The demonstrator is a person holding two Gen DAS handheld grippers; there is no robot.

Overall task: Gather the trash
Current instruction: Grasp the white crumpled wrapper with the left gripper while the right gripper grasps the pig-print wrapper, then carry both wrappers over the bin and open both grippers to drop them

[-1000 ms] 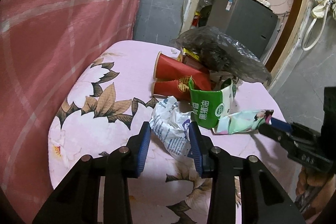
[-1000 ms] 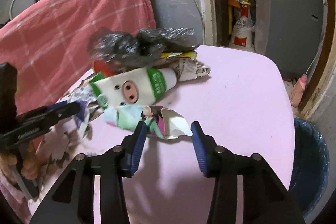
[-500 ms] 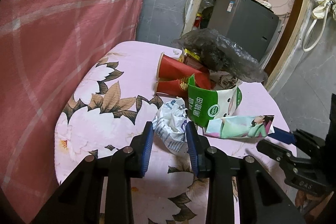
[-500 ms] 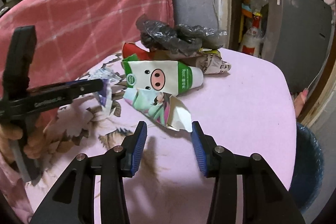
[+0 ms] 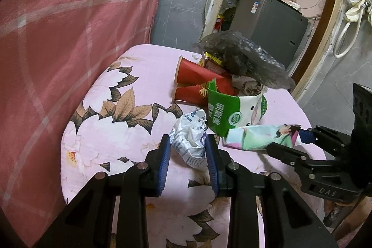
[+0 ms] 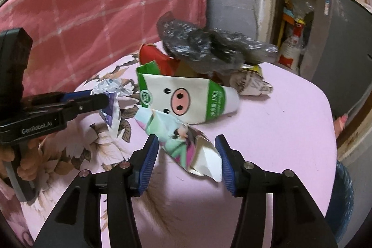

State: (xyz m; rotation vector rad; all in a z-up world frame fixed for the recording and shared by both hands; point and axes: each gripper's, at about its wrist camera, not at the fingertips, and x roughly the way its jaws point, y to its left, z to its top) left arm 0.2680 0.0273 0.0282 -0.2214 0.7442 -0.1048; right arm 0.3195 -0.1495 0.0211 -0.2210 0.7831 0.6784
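Note:
A pile of trash lies on a pink flowered table [image 5: 111, 131]. My left gripper [image 5: 187, 152] is closing around a crumpled white wrapper [image 5: 189, 138], pads touching its sides; the wrapper also shows in the right wrist view [image 6: 111, 99]. My right gripper [image 6: 187, 155] is open around a pale green and pink printed wrapper [image 6: 179, 138], which also shows in the left wrist view [image 5: 260, 136]. Behind them lie a green and white pig carton [image 6: 183, 99], red paper cups [image 5: 197, 83] and a black plastic bag [image 6: 209, 45].
A red checked cloth [image 5: 58, 38] hangs behind the table's left. A blue bin [image 6: 344, 199] stands on the floor at the table's right edge. A grey cabinet [image 5: 267, 15] and a doorway lie beyond.
The left gripper's jaws have narrowed onto the crumpled white wrapper. The right gripper has moved forward so the printed wrapper now lies between its open fingers.

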